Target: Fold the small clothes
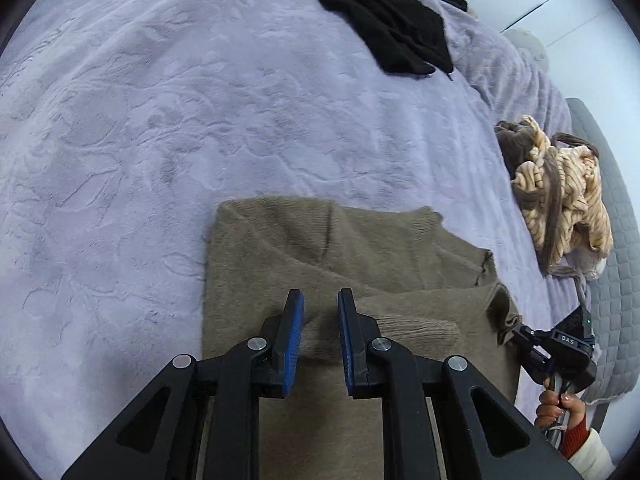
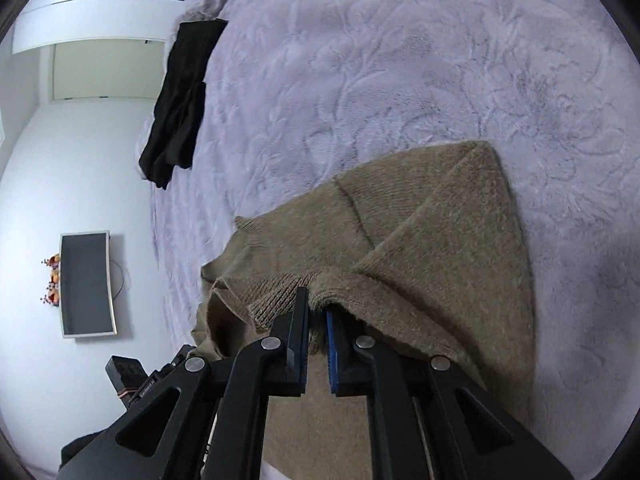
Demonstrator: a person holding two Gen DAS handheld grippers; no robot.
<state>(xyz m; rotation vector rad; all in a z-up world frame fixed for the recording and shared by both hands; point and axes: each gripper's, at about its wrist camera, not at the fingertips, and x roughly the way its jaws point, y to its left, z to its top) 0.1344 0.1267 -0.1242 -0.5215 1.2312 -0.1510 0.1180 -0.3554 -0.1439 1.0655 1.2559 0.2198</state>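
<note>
Brown sweater (image 1: 360, 256) lies partly folded on the bed (image 1: 160, 120); right tongs (image 2: 318, 312) pinch its cuff, left tongs (image 1: 320, 304) hover open; final folds remain.

A home bedroom: plush bedspread (image 1: 200, 120), wall-mounted television (image 2: 86, 284).

Soft, even daylight fills both views; the white wall (image 2: 80, 152) glares slightly. Shadows are faint. Fisheye bending warps the edges, with dark corners.
</note>
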